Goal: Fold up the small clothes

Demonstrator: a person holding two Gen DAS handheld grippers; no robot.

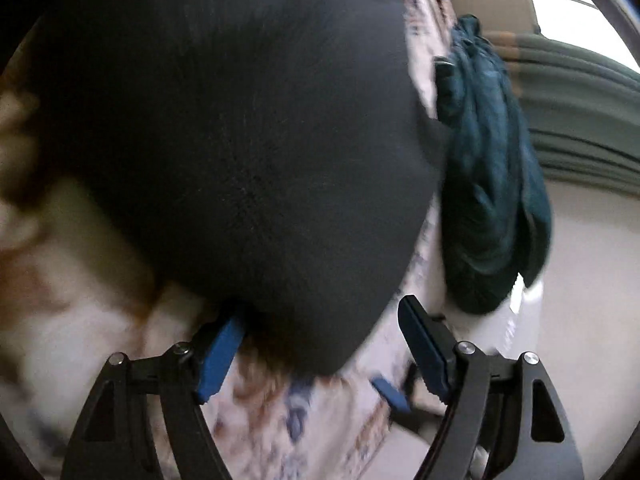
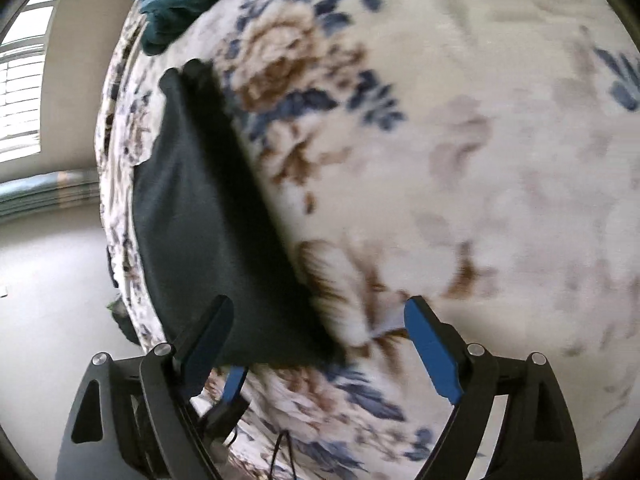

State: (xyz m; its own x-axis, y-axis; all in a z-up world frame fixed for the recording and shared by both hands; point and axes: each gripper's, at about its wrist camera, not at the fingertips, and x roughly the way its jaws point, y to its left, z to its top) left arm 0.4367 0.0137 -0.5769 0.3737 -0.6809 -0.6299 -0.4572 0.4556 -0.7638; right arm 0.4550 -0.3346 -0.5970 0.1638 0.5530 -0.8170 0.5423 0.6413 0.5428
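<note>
Closest in the left wrist view, the left gripper point(image 1: 320, 344) has its jaws spread wide. The near edge of the black garment point(image 1: 240, 140) reaches down between them, lying against the blue pad of the left finger point(image 1: 220, 360), while the right finger point(image 1: 424, 344) stands clear of the cloth. Nothing is pinched; the garment is released. A small blue tip of the other gripper shows low between the fingers.

In the right wrist view, the right gripper point(image 2: 316, 344) is likewise spread wide. The garment point(image 2: 200, 208) ends at its left finger point(image 2: 208, 340), partly in front of the dark cloth, and the right finger point(image 2: 432, 352) sits apart over the bedspread point(image 2: 460, 160). No grip here either.

The garment lies on the floral bedspread, along its left edge in the right wrist view, running as a long dark wedge from the fingers away toward the far end. Both views are blurred, so its folds cannot be made out.

Farther on, a teal cloth point(image 1: 488, 168) is bunched at the bed's edge, just beyond the garment. Past the edge is pale floor point(image 2: 48, 272), then a wall and a bright window point(image 2: 24, 80).
</note>
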